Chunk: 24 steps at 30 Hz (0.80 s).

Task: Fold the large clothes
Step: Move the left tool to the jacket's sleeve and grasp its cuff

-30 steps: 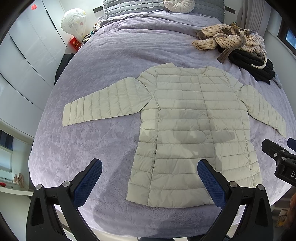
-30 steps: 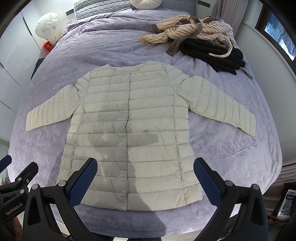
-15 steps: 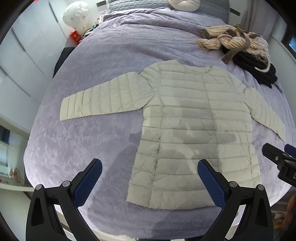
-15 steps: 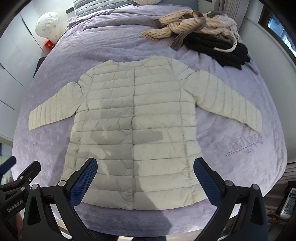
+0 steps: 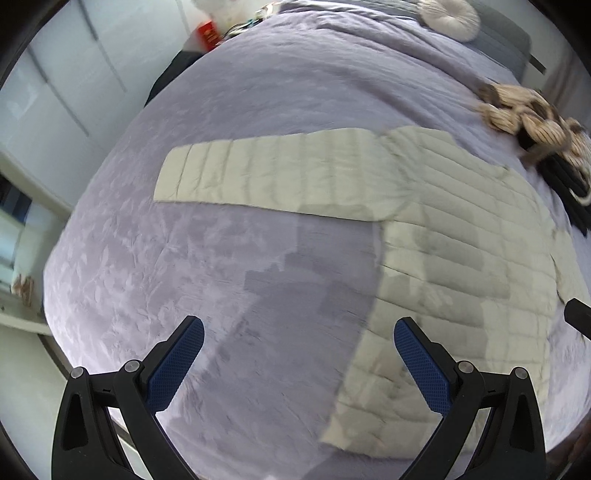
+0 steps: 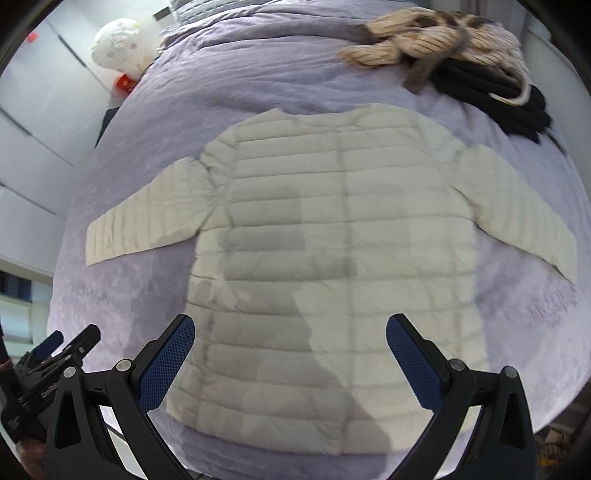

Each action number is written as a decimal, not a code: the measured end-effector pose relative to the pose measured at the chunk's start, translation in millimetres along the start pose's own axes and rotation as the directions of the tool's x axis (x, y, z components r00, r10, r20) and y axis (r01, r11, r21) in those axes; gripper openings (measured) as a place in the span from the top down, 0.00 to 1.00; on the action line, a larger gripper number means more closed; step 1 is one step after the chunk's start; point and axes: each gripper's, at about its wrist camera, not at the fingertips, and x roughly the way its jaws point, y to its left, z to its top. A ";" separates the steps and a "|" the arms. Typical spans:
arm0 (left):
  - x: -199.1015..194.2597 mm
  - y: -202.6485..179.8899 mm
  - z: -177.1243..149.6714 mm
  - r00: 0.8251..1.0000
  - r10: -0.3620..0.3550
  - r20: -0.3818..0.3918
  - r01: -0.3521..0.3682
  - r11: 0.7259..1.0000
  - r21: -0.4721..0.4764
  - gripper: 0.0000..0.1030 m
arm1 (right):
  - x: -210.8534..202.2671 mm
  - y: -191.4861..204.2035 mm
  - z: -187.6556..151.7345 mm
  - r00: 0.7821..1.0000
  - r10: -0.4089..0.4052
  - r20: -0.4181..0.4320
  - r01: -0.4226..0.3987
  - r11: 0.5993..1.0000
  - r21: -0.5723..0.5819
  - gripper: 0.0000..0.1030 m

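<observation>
A cream quilted jacket (image 6: 332,236) lies flat, front up, on the lilac bed (image 6: 258,74) with both sleeves spread out. In the left wrist view the jacket (image 5: 461,258) fills the right side and its left sleeve (image 5: 266,177) reaches left. My left gripper (image 5: 299,354) is open and empty, above the bedspread just left of the jacket's hem. My right gripper (image 6: 290,350) is open and empty, above the jacket's lower body. The left gripper (image 6: 55,354) also shows at the lower left of the right wrist view.
A heap of striped beige and black clothes (image 6: 461,62) lies at the bed's far right, also seen in the left wrist view (image 5: 535,122). A round cushion (image 5: 450,18) sits by the headboard. White wardrobe doors (image 5: 55,92) stand to the left. A white bag (image 6: 118,44) stands beside the bed.
Both grippers have moved forward and lower toward the bed. The left one has swung left toward the left sleeve. The jacket has not moved.
</observation>
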 end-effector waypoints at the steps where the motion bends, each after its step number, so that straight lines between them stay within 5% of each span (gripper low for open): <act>1: 6.0 6.4 2.4 1.000 -0.004 -0.003 0.004 1.000 -0.015 0.00 | 6.8 8.4 4.3 1.000 0.003 0.006 -0.003 1.000 -0.015 0.00; 7: 61.2 52.2 26.2 1.000 -0.016 -0.016 0.014 0.991 -0.135 0.00 | 62.5 58.6 30.2 0.999 0.015 -0.040 -0.021 0.991 -0.130 0.00; 14: 113.8 89.7 58.3 0.993 -0.113 0.029 0.117 0.960 -0.253 0.00 | 122.1 108.4 53.0 0.999 0.011 -0.053 -0.023 0.972 -0.232 0.00; 17: 136.2 105.7 73.4 0.982 -0.173 0.070 0.186 0.932 -0.312 0.00 | 138.9 122.7 61.3 0.999 0.015 -0.046 -0.025 0.969 -0.244 0.00; 20: 163.6 122.6 82.7 0.961 -0.263 0.085 0.275 0.875 -0.399 0.00 | 160.0 129.0 73.9 0.998 0.044 -0.042 -0.053 0.972 -0.231 0.01; 23: 187.7 134.6 88.5 0.940 -0.327 0.100 0.336 0.824 -0.457 0.00 | 180.7 132.4 88.6 0.995 0.093 -0.033 -0.098 0.975 -0.199 0.27; 24: 195.4 137.0 91.8 0.935 -0.339 0.108 0.349 0.813 -0.466 0.00 | 192.0 131.5 94.7 0.992 0.116 -0.046 -0.123 0.976 -0.177 0.52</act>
